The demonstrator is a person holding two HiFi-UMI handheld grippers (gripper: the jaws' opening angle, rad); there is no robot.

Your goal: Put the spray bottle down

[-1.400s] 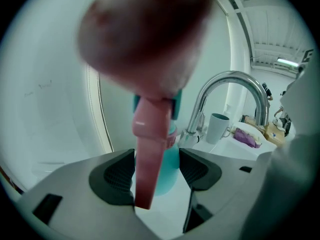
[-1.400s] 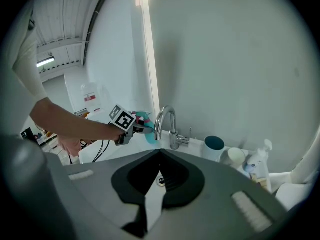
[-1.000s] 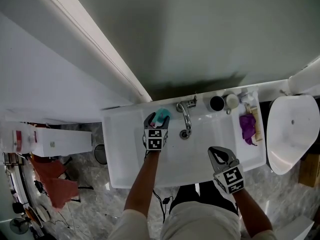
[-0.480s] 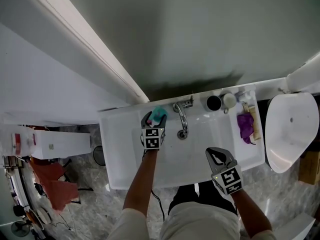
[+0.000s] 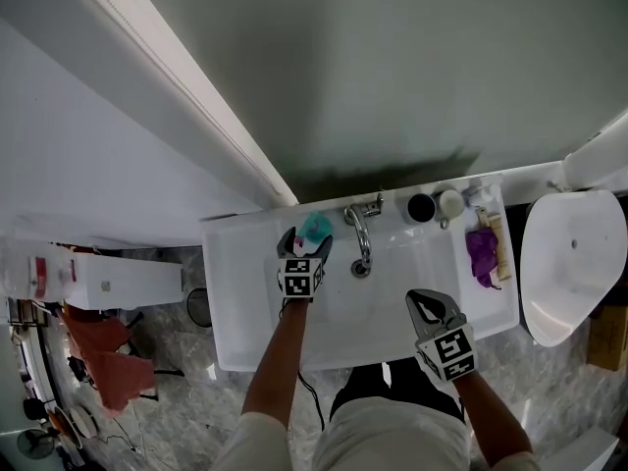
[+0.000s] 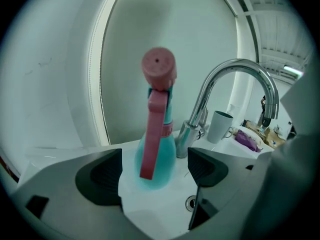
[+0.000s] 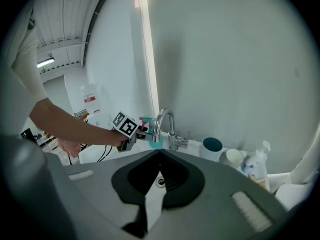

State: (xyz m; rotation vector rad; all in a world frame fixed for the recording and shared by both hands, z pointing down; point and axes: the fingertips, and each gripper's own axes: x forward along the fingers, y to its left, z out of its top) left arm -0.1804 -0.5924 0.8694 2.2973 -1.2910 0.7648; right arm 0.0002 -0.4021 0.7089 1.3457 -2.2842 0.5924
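Spray bottle (image 6: 162,154): teal with a pink trigger head, it is standing upright on the back rim of the sink (image 5: 235,297), just left of the faucet (image 6: 235,81), in the middle of the left gripper view.
Left gripper (image 6: 155,170): its jaws have just been opening and are now standing wide apart on either side of the bottle's lower body. A gap is showing at each pad, so nothing is gripping the bottle.
Right gripper (image 7: 160,154): it is hovering over the front right part of the sink, in the lower right of the head view. Its jaws are sitting closed together and holding nothing.
Right end of the rim: a dark cup (image 5: 424,206) and a purple cloth (image 5: 484,251) are sitting there, well apart from the bottle.
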